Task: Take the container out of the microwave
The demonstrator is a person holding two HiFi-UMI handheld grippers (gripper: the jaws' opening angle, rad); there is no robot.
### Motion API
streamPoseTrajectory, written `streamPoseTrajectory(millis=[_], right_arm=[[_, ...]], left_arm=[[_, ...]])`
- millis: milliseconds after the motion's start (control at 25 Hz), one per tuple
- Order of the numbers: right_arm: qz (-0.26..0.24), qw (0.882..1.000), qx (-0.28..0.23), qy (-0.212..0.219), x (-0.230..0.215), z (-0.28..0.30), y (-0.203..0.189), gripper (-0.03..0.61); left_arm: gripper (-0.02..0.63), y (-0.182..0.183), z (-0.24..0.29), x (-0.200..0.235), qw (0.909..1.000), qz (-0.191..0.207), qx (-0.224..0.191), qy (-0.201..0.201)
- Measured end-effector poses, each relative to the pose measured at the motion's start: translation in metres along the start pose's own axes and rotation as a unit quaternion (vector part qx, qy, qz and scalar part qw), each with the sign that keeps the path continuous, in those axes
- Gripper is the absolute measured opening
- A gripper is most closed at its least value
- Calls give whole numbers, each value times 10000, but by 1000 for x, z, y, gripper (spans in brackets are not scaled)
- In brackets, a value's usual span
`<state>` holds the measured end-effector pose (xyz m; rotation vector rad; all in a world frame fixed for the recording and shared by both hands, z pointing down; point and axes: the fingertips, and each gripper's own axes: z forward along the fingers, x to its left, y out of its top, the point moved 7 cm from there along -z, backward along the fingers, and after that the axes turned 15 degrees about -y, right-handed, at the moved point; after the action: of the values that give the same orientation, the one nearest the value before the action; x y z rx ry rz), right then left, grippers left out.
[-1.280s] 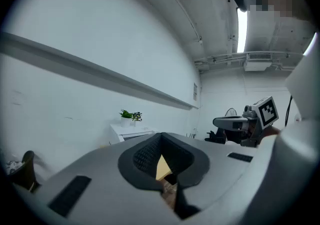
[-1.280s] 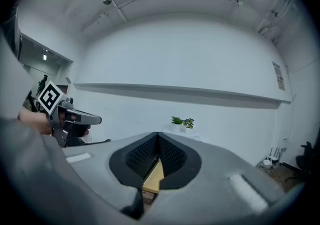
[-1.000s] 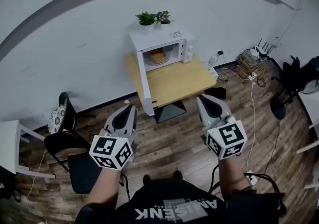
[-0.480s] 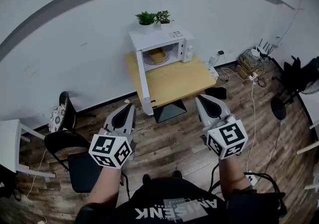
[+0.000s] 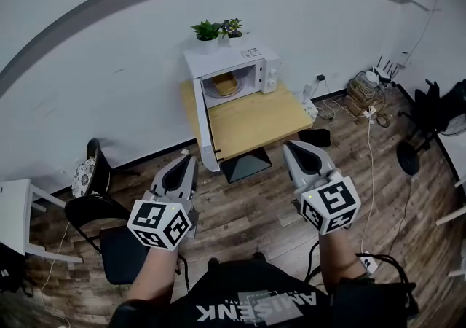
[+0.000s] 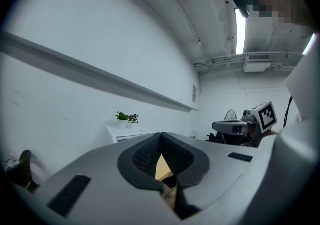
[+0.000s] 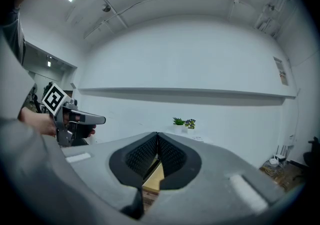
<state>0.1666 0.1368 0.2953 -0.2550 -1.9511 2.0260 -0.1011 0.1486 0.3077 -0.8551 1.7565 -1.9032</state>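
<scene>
Far beyond right tool (image 5: 292, 149): container (image 5: 226, 84)

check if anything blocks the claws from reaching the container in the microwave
Nothing visible does. The microwave door hangs open at the left, leaving the container exposed inside. Between it and the shut, empty left claw and right claw lie only wooden floor and the tabletop.
</scene>
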Motion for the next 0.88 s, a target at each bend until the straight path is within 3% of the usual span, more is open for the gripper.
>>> streamPoseTrajectory(millis=[80, 240, 440, 880], right_arm=[[-1, 10000, -11, 4, -5, -1, -1, 6], [10, 10000, -44, -13, -20, -4, -2, 6], [21, 10000, -50, 45, -36, -7, -6, 6], [79, 9995, -167, 266, -71, -15, -17, 6]], left_arm=[[2, -1, 5, -4, 9999, 114, 69, 25], [2, -3, 12, -9, 10000, -39, -5, 62], [2, -5, 24, -17, 9995, 178, 114, 228], [3, -15, 43, -41, 9994, 34, 124, 337]])
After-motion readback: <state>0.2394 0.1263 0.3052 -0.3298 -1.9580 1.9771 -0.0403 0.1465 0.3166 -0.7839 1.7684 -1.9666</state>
